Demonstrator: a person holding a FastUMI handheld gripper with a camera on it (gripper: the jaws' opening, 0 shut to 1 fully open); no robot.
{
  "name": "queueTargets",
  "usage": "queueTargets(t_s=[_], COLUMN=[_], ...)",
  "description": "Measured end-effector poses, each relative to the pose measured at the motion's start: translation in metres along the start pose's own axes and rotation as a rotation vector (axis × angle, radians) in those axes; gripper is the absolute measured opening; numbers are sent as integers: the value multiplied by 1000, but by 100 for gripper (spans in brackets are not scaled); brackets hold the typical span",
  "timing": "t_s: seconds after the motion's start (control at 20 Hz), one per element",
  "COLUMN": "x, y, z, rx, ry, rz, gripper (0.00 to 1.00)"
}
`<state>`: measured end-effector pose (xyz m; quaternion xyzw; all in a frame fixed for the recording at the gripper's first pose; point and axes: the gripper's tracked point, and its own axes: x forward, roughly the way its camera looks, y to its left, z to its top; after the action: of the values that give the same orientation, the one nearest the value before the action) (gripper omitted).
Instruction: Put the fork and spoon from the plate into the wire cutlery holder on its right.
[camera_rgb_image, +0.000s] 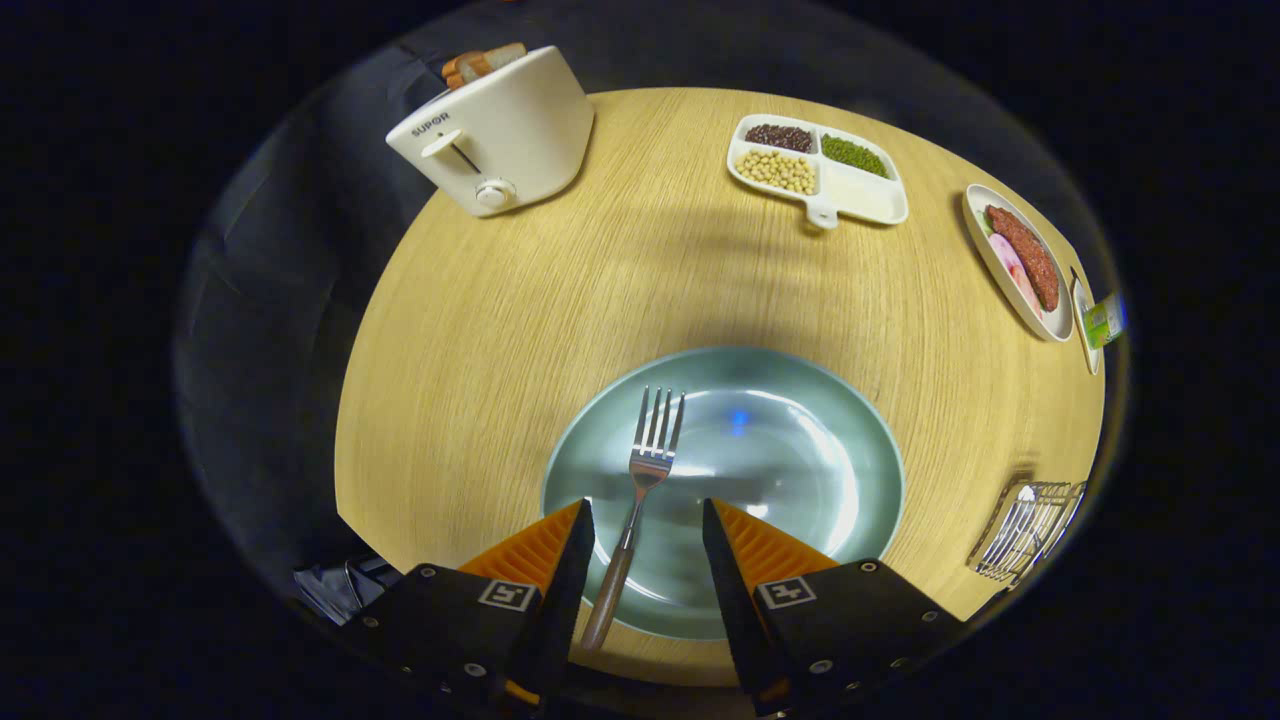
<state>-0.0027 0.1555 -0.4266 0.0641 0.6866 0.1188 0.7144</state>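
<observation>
The tool hangs over the near rim of a pale green plate, its two fingers spread wide apart and gripping nothing. Between them lies the fork — its wooden handle runs back over the plate's near edge, closer to the left finger, and its metal tines point away toward the middle of the plate. Neither finger touches the fork. No spoon can be made out on the plate; whether one sits in the holder cannot be told.

The plate rests on a round wooden table. To its right, near the table's edge and well apart from the plate, stands the wire cutlery holder, with thin metal shapes inside it too small to tell apart.

Beyond the plate, at the far left, a white toaster holds slices of bread in its slots. At the far side sits a white divided tray with dark beans, green beans and pale beans in separate compartments — one compartment bare. Further right, a white dish carries pieces of meat.
</observation>
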Motion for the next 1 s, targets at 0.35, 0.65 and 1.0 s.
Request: queueTargets(t_s=[0.35, 0.65, 1.0], x=[24, 23, 13], y=[7, -1, -9], z=[-10, -17, -12], rx=[45, 134, 162], ry=[106, 152, 36], rz=[-49, -74, -49], gripper=[40, 7, 2])
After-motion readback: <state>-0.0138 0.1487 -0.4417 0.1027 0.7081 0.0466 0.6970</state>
